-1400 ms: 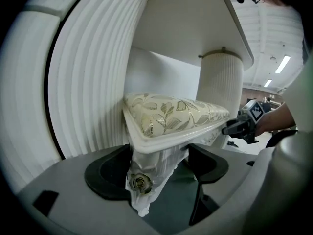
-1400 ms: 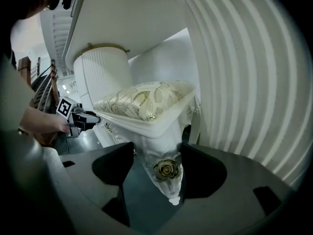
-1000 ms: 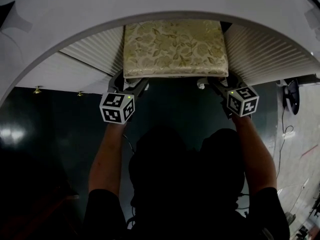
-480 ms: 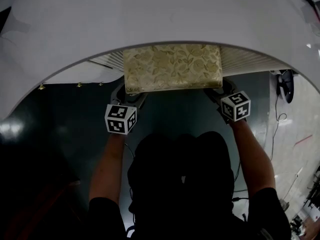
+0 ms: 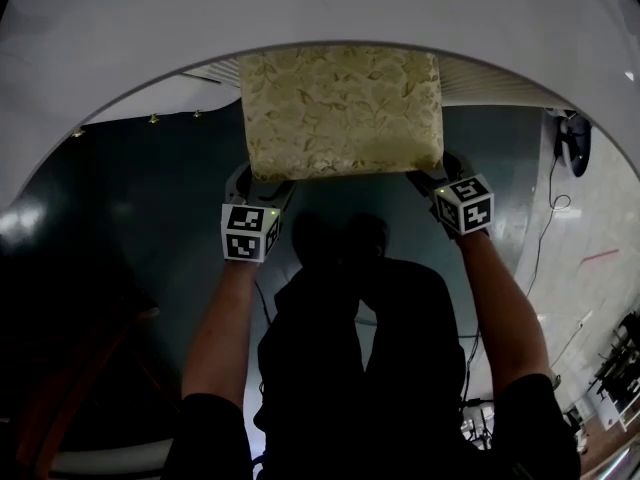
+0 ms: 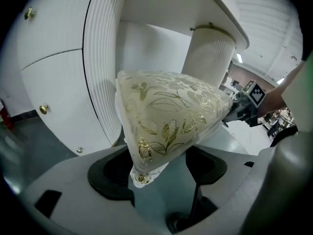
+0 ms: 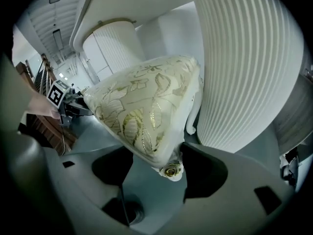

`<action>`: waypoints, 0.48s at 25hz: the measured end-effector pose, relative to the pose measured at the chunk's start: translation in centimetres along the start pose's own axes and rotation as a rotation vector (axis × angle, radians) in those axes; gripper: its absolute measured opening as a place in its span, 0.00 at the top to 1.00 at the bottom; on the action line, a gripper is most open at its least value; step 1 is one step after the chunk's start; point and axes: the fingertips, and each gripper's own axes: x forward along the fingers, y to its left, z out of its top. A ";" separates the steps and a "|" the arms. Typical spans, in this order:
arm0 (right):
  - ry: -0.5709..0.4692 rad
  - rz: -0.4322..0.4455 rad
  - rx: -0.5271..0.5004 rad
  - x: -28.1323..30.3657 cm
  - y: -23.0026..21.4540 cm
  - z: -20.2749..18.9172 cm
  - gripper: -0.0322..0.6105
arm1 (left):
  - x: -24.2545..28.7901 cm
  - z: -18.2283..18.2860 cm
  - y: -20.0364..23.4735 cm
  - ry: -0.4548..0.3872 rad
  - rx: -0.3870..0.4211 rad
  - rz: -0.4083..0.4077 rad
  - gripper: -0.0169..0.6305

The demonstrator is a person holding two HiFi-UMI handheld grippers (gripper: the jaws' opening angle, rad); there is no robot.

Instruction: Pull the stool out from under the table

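Observation:
The stool (image 5: 340,108) has a gold floral cushion, and most of its seat shows beyond the white round table's edge (image 5: 300,8). My left gripper (image 5: 258,180) is shut on the stool's near left corner, and its jaws have just been closing a little further on it. My right gripper (image 5: 440,173) is shut on the near right corner. In the left gripper view the cushion corner (image 6: 171,116) sits between the left gripper's jaws (image 6: 156,165). The right gripper view shows the other corner (image 7: 146,111), with a gold rosette, between the right gripper's jaws (image 7: 156,168).
A white fluted table pedestal (image 6: 208,58) stands behind the stool and rises close beside its right corner (image 7: 244,67). White panels with small gold knobs (image 6: 43,109) curve round at the left. The floor (image 5: 150,188) is dark green, and a cable (image 5: 555,228) lies at the right.
The stool has slid out from under the table toward me, with more of its cushion now showing. Both grippers came back with it, still on its corners.

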 end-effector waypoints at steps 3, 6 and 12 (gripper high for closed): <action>0.020 0.004 -0.006 0.7 -0.6 2.5 0.54 | 0.5 2.2 1.6 0.033 0.014 0.004 0.44; 0.026 0.011 -0.023 1.1 -1.7 4.1 0.54 | 1.2 4.0 2.8 0.042 -0.009 -0.015 0.44; -0.079 0.173 0.192 -2.6 -0.6 5.6 0.54 | -1.5 4.1 2.4 0.061 -0.097 -0.097 0.39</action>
